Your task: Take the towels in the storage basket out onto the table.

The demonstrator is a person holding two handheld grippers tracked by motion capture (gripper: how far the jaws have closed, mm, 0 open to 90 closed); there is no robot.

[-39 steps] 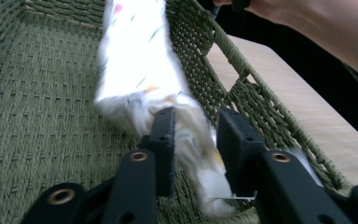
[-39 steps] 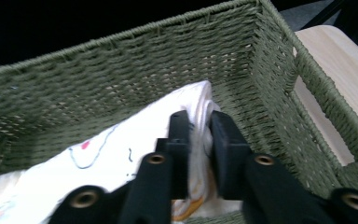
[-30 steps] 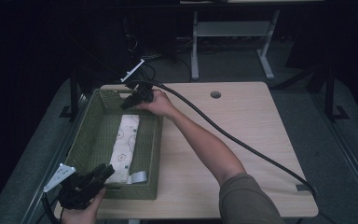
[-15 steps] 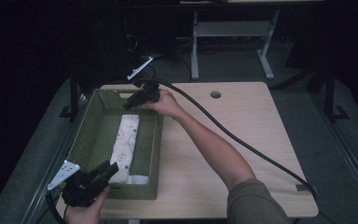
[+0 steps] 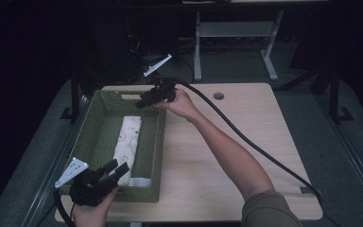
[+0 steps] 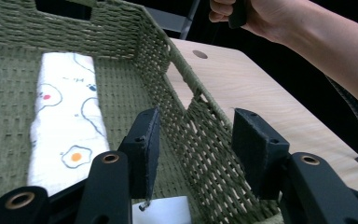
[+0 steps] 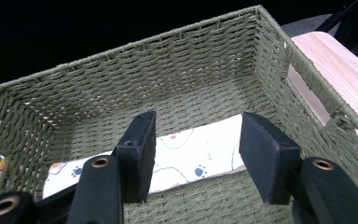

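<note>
A green woven basket (image 5: pixel 97 137) stands on the left of the table, and a folded white cloth (image 5: pixel 130 139) printed with eggs and paws lies along its floor. My left gripper (image 5: pixel 116 169) hovers over the basket's near end. Its jaws have just been opening and stand open (image 6: pixel 203 144) with nothing pressed between the pads; beyond them are the cloth (image 6: pixel 65 112) and the basket's wall (image 6: pixel 158 51). My right gripper (image 5: pixel 142 101) is at the far right corner. Its jaws have also been opening and stand open (image 7: pixel 198 156) and empty above the cloth (image 7: pixel 191 147).
The wooden table (image 5: pixel 264 184) has bare room to the right of the basket and a round hole (image 5: pixel 219 96) near its far edge. A thick black cable (image 5: pixel 246 137) trails across it beside the person's right forearm (image 5: pixel 222 151). A metal stand (image 5: pixel 236 33) is behind.
The right hand has drifted to the right at the basket's far corner. The left hand has hardly moved.
</note>
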